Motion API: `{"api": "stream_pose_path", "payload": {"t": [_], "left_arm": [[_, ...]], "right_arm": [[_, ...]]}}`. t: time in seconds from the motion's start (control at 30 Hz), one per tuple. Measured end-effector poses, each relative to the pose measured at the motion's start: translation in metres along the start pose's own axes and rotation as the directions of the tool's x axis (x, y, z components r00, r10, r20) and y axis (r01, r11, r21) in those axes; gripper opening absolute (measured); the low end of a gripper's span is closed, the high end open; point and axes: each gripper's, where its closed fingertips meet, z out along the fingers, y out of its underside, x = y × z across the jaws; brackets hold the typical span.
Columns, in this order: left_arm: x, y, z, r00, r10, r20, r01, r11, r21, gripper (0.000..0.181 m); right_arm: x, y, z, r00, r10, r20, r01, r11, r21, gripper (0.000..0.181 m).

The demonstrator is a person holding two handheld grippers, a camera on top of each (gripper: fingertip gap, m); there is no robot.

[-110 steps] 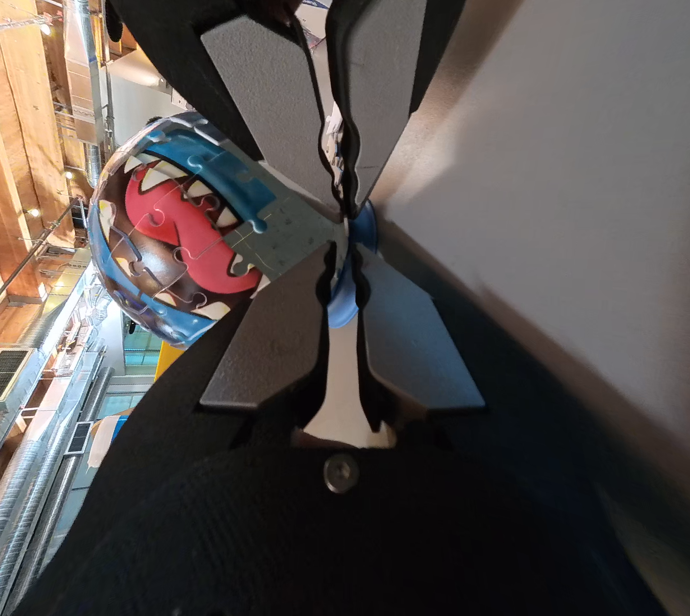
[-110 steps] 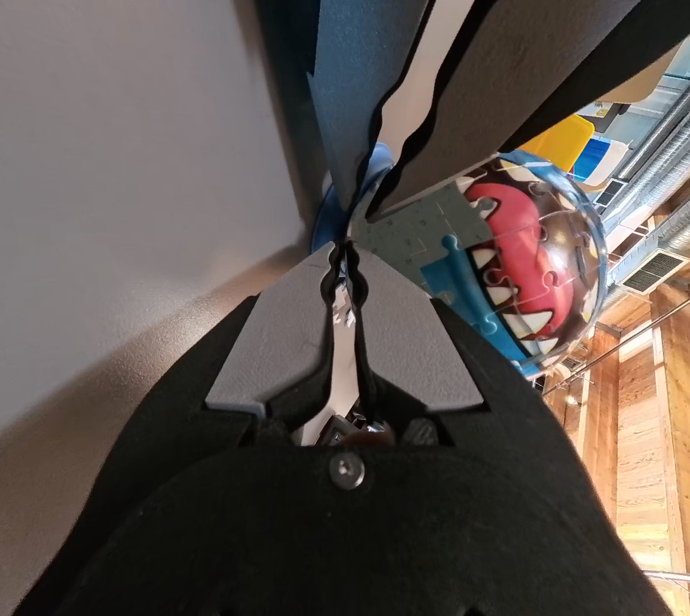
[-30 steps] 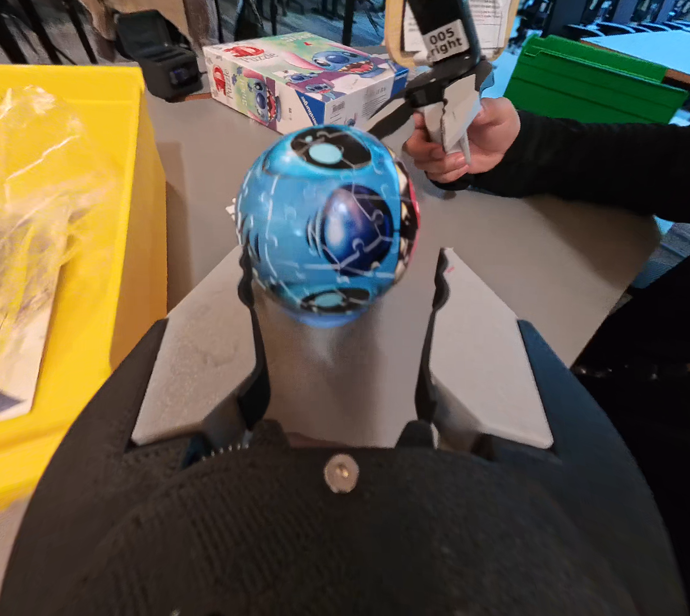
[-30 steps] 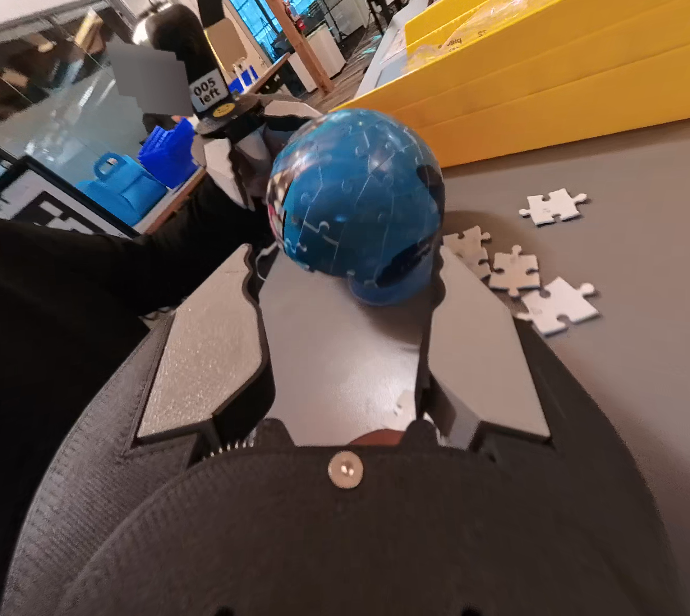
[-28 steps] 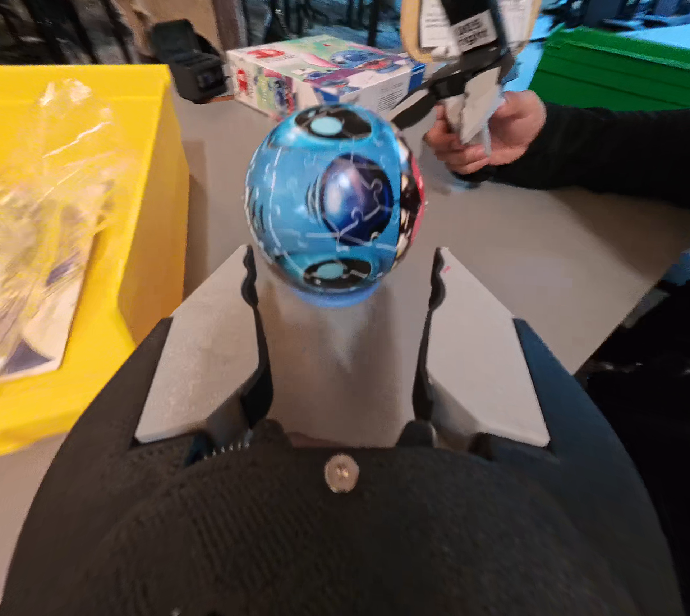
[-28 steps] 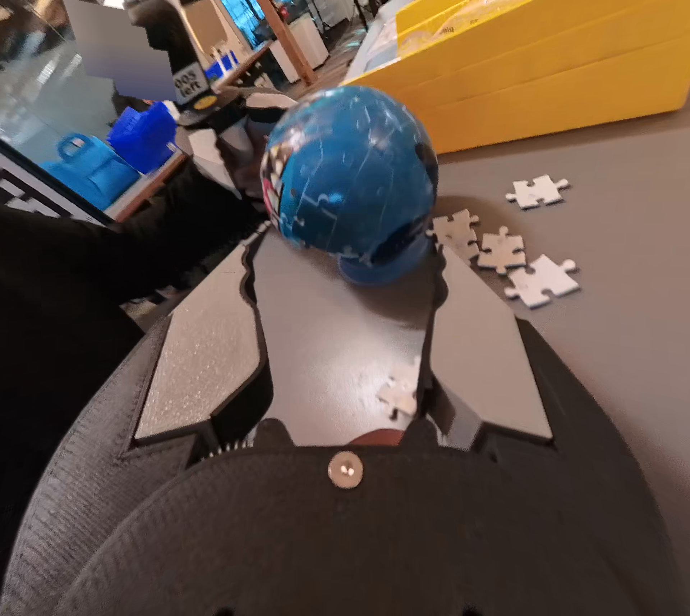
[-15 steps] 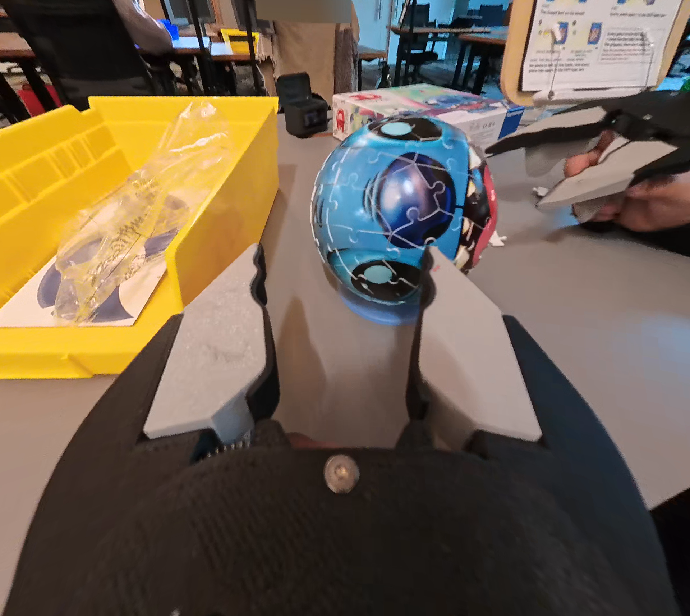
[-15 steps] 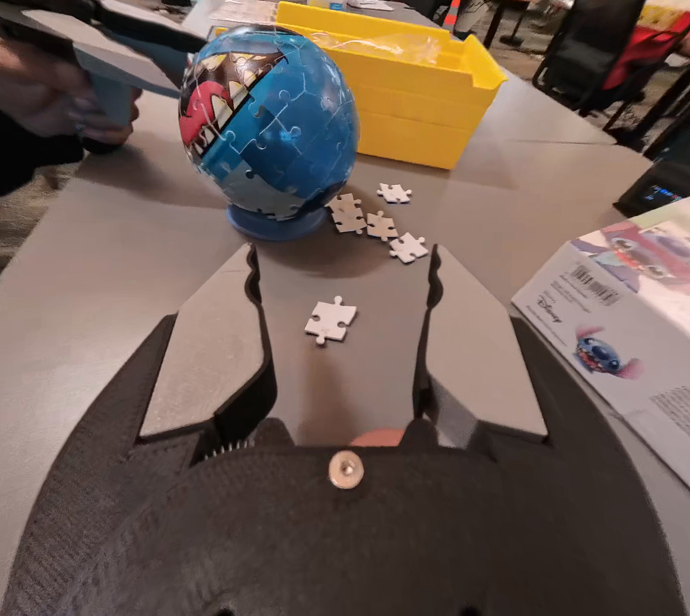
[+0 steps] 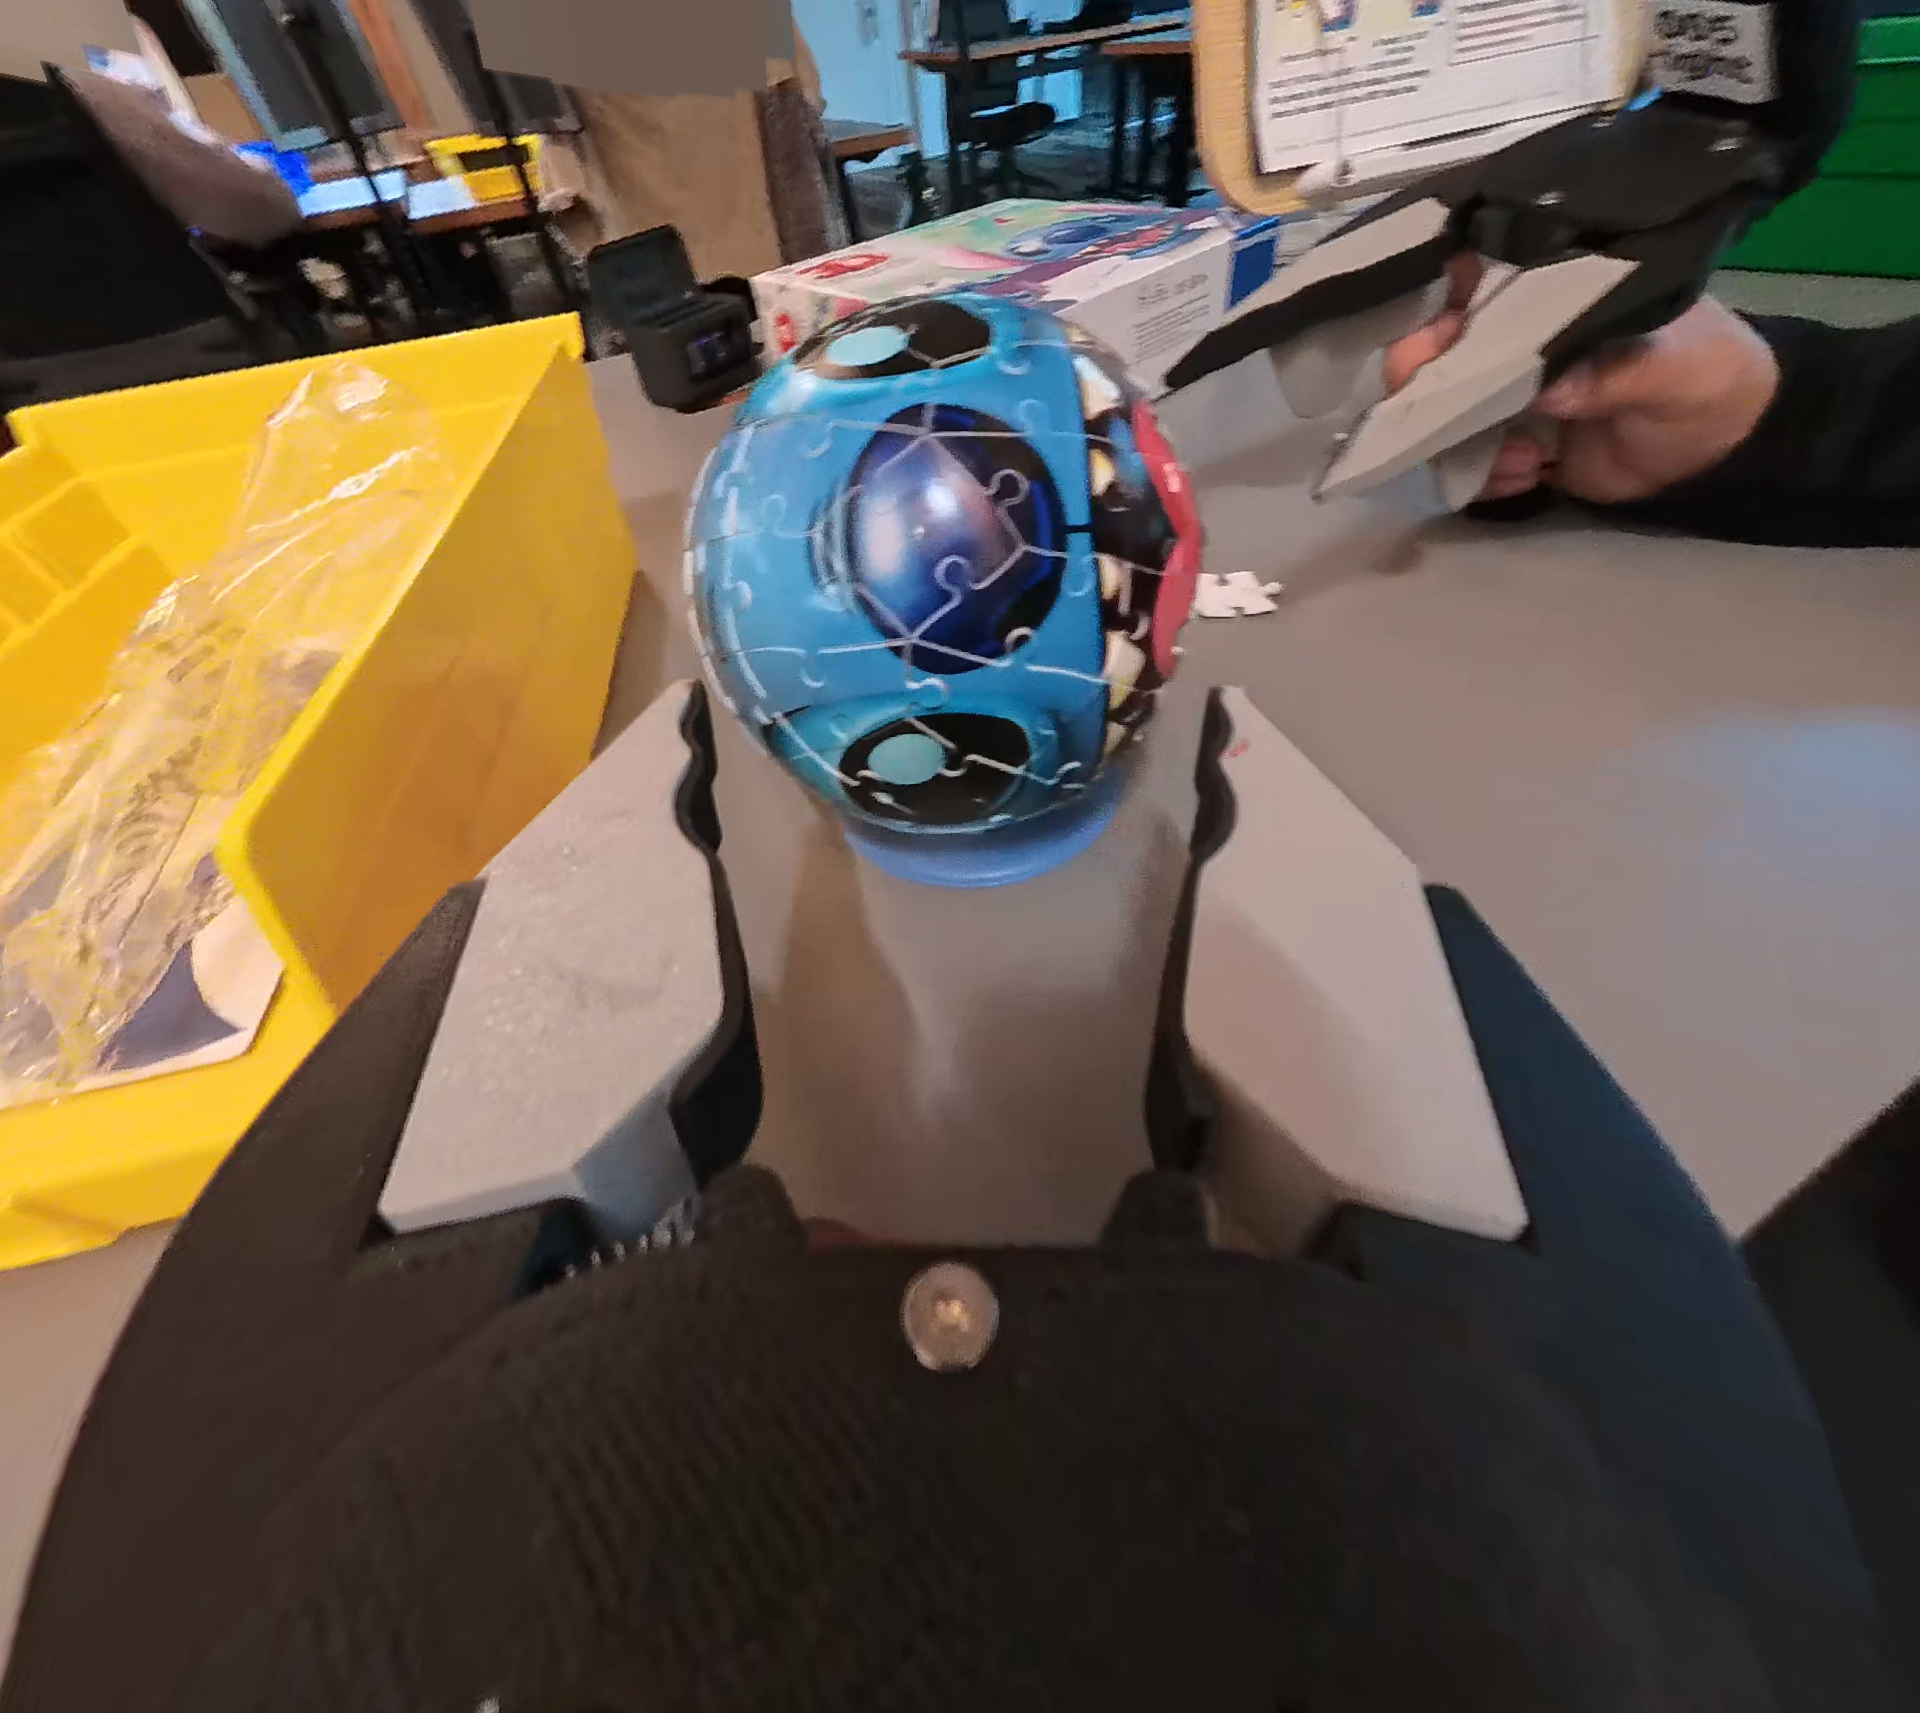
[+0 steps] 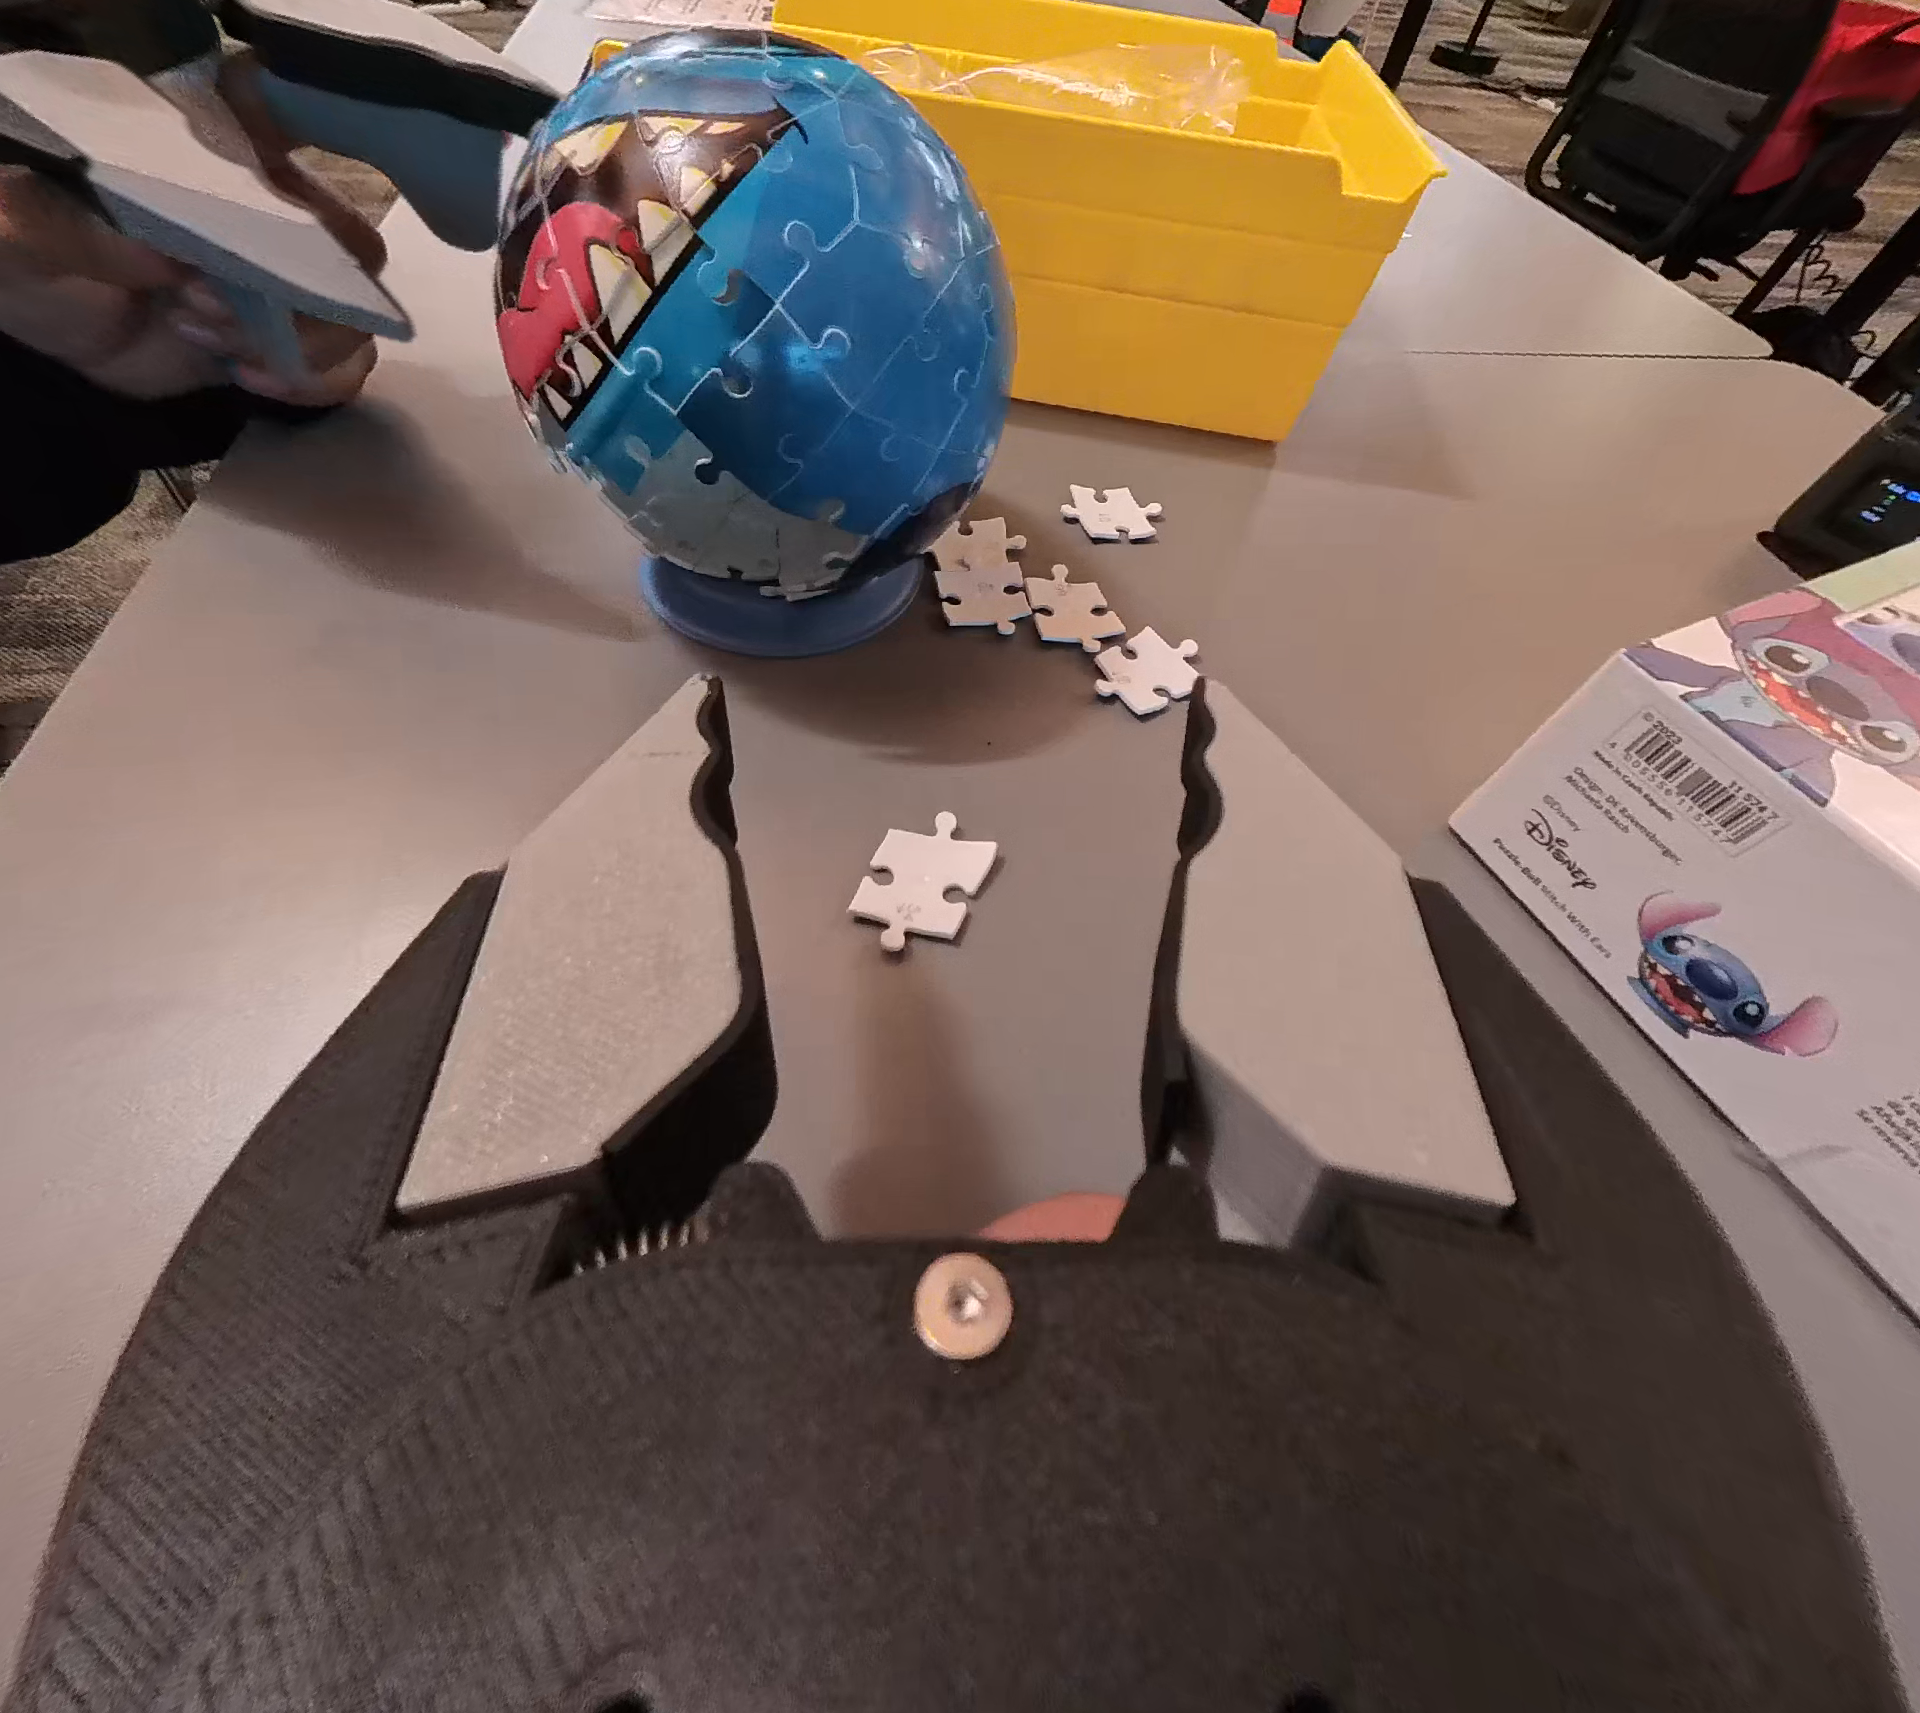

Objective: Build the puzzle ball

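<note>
Both hand-held grippers, left point(image 9: 951, 770) and right point(image 10: 951, 749), are held spread and empty; puzzle ball point(image 10: 753, 313) is seated mostly built on its blue stand point(image 10: 779, 603) on the bench point(image 10: 312, 676), with loose pieces point(image 10: 1049, 593) at its 4 o'clock left unfitted.

The puzzle ball point(image 10: 753, 313) is glossy blue, patterned with a dark mouth, red tongue and cream teeth, with paler grey-blue pieces near its dark blue stand point(image 10: 779, 609). Behind the ball, the bin point(image 10: 1164, 229) is bright yellow. Beside the stand, the loose pieces point(image 10: 1049, 603) show plain pale grey. The table point(image 10: 312, 728) under the ball is matte grey.
</note>
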Motion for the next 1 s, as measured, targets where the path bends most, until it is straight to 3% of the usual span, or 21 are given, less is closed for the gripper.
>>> {"api": "stream_pose_path", "payload": {"t": [0.4,1.0], "left_arm": [[0.016,0.005,0.004,0.995,0.067,-0.075,-0.07,0.997,-0.033,0.082],[0.012,-0.001,0.001,0.996,0.029,-0.081,-0.028,1.0,0.011,0.078]], "right_arm": [[-0.004,0.005,0.004,1.0,-0.007,0.026,0.008,0.999,-0.039,0.085],[-0.01,0.008,0.007,0.998,-0.046,0.048,0.049,0.997,-0.06,0.084]]}}
